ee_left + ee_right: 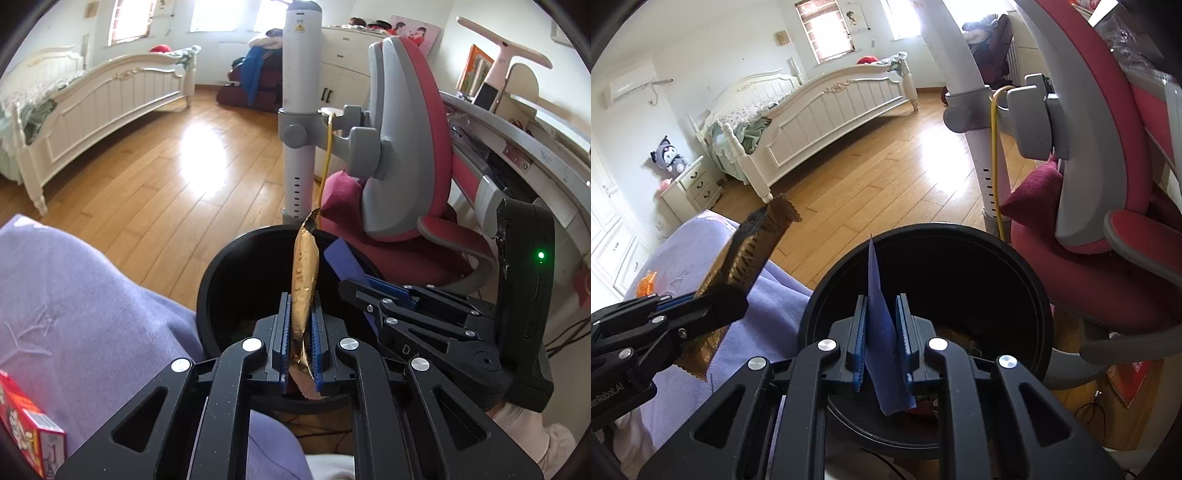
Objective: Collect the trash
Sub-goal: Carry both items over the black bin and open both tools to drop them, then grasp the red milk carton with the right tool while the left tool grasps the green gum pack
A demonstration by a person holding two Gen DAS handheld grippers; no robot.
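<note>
My left gripper [300, 314] is shut on a gold foil wrapper [303, 273] that stands upright over the black round bin [214, 280]. My right gripper [882, 325] is shut on a flat blue wrapper [877, 306] and holds it over the same bin [1034, 280]. In the left wrist view the right gripper [354, 284] sits just to the right with the blue wrapper [343, 258] above the bin. In the right wrist view the left gripper [713, 299] is at the left with the gold wrapper [753, 243]. Some trash lies at the bin's bottom.
A purple cloth [74, 295] covers the surface at the left, with a red box [26, 424] and an orange wrapper [646, 284] on it. A red and grey chair [406, 166], a grey pole [299, 110] and a desk [517, 147] stand behind the bin. A white bed [831, 110] is across the wooden floor.
</note>
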